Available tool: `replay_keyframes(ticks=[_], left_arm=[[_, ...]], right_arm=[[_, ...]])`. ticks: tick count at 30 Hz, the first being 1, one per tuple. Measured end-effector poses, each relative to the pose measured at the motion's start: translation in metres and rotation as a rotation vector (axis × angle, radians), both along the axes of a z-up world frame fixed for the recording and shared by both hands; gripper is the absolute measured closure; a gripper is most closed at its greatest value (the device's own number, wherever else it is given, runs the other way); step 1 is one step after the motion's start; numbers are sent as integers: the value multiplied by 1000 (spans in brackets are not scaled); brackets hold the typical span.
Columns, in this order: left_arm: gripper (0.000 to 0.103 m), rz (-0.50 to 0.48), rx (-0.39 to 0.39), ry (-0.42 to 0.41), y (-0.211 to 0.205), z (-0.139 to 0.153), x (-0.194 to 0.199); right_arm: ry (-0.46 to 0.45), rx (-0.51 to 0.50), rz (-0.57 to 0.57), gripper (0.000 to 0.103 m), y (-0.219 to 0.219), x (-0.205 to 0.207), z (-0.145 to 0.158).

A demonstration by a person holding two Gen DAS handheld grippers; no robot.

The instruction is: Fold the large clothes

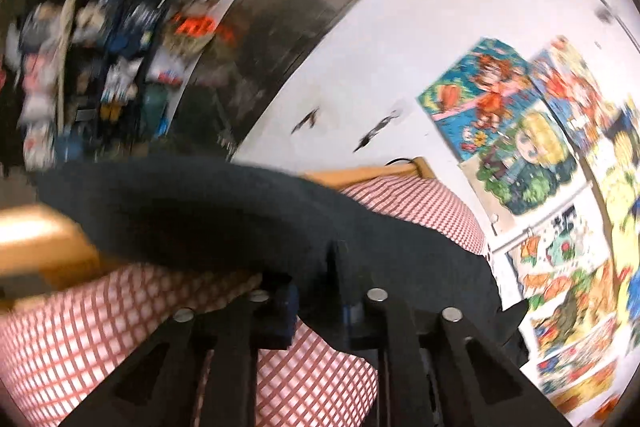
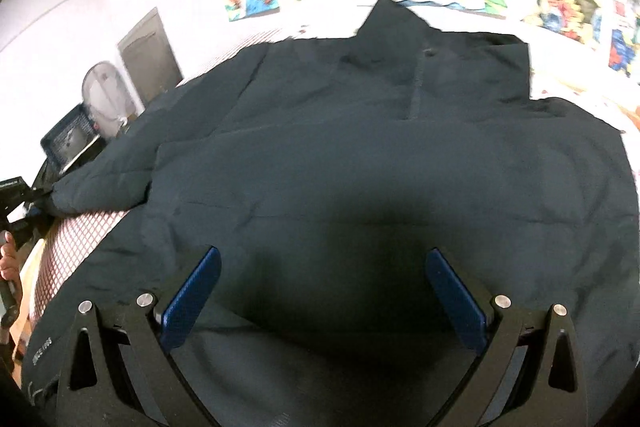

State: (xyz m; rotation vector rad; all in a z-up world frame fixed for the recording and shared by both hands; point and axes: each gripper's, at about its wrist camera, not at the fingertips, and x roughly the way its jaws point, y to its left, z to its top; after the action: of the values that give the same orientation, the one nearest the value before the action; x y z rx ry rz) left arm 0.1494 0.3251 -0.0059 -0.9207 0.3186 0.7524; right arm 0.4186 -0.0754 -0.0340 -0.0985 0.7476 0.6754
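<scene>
**A:** What does the left wrist view show?

**B:** The left gripper (image 1: 316, 291), at the bottom centre, has its jaws drawn close and pinches a fold of the dark jacket (image 1: 192, 211). The fabric sweeps as a blurred black band across the middle of the frame, lifted above a red-and-white checked bedsheet (image 1: 80, 339). Cartoon posters (image 1: 520, 131) fill the right side; a cluttered shelf (image 1: 92, 47) sits upper left.

**A:** And the right wrist view?

**B:** The jacket (image 2: 360, 167) lies spread on the bed, filling the centre. It is dark navy, nearly black, with a raised collar near the top and one sleeve reaching to the left edge. The right gripper (image 2: 322, 291) hovers at the bottom with its blue pads (image 2: 192, 295) wide apart, holding nothing.
</scene>
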Motion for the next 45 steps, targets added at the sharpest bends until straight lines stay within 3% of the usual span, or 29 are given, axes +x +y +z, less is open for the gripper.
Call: replay_keyframes(ticks=[7, 13, 19, 23, 34, 39, 45], left_arm=[[95, -147, 255, -37, -37, 70, 38], [95, -390, 490, -6, -104, 113, 86], [95, -728, 606, 5, -178, 107, 120], [95, -892, 681, 34, -223, 89, 130], [95, -1310, 677, 169, -294, 29, 143], [95, -1391, 644, 238, -307, 7, 143], [91, -1435, 532, 245, -294, -1, 140]], right_arm=[[35, 90, -199, 2, -77, 18, 7], [78, 127, -286, 2, -103, 29, -1], [79, 103, -313, 2, -111, 29, -3], [87, 88, -322, 2, -117, 30, -5], [144, 11, -329, 2, -125, 30, -18], [189, -2, -347, 2, -128, 32, -29], [202, -9, -346, 2, -129, 32, -33]])
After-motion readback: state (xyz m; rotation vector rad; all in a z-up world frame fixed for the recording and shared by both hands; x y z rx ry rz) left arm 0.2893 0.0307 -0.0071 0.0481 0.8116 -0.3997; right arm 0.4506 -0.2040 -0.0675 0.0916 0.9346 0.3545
